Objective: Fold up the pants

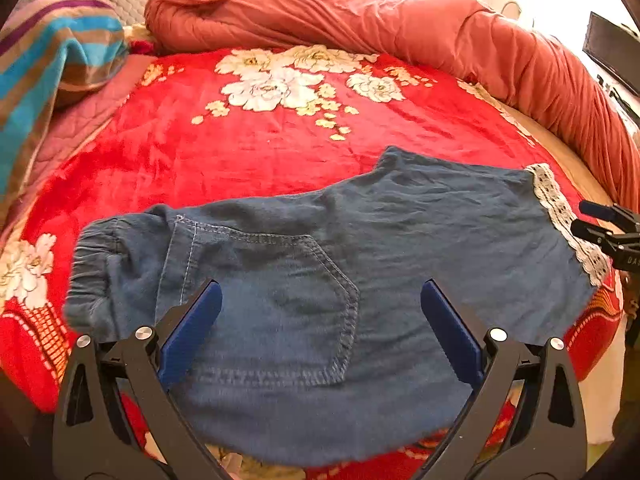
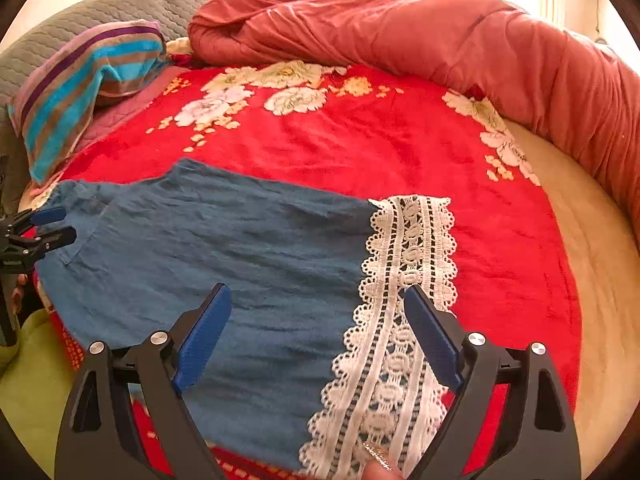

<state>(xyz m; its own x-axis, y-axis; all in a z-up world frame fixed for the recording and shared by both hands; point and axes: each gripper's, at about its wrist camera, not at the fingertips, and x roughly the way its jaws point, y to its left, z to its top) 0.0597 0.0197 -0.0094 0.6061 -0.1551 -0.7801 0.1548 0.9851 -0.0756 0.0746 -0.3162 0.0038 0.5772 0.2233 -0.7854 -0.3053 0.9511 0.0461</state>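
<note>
Blue denim lace-hemmed pants are lying crosswise; left gripper hovering spread at the waist, right gripper spread at the hem.

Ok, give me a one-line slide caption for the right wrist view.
Open right gripper poised over the lace hem of blue pants laid flat on a red floral blanket.
</note>
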